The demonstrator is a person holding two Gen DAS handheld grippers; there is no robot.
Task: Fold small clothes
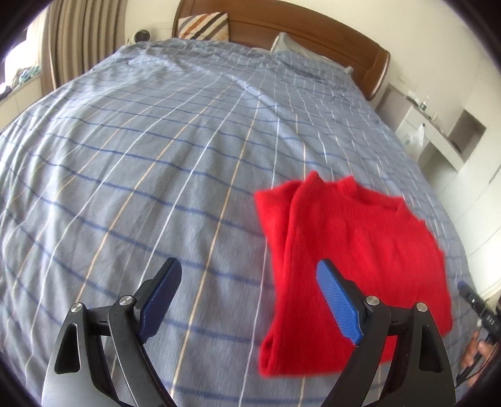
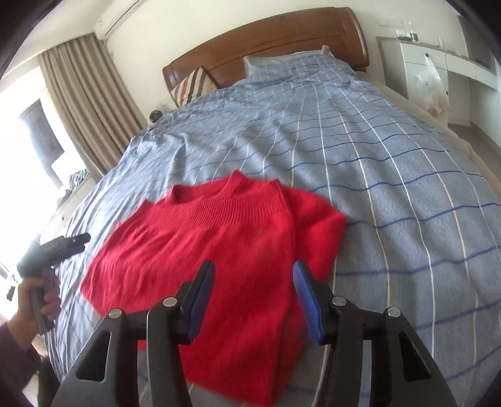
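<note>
My left gripper (image 1: pixel 247 300) is released, its blue-padded fingers (image 1: pixel 336 300) spread wide above the checked blue bedspread (image 1: pixel 156 156), holding nothing. Its right-hand finger overlaps the red knit sweater (image 1: pixel 353 250) in the left wrist view, but I cannot tell whether it touches the cloth or hangs above it.

My right gripper (image 2: pixel 253 297) is also released, jaws parted over the lower part of the sweater (image 2: pixel 219 250), with red knit showing between them and nothing pinched.

The sweater lies flat on the bed toward the foot edge, neckline pointing at the wooden headboard (image 2: pixel 266 40). One side is already folded inward along the body, leaving a long lengthwise crease and a doubled layer; the short sleeve (image 2: pixel 319 225) on the other side lies spread on the bedspread.

In the right wrist view I see my left hand (image 2: pixel 34 300) gripping the left tool's handle beside the sweater, near the bed's side edge by the window. A striped cushion (image 1: pixel 203 26) leans against the headboard, and beige curtains (image 2: pixel 84 103) hang by the window.
</note>
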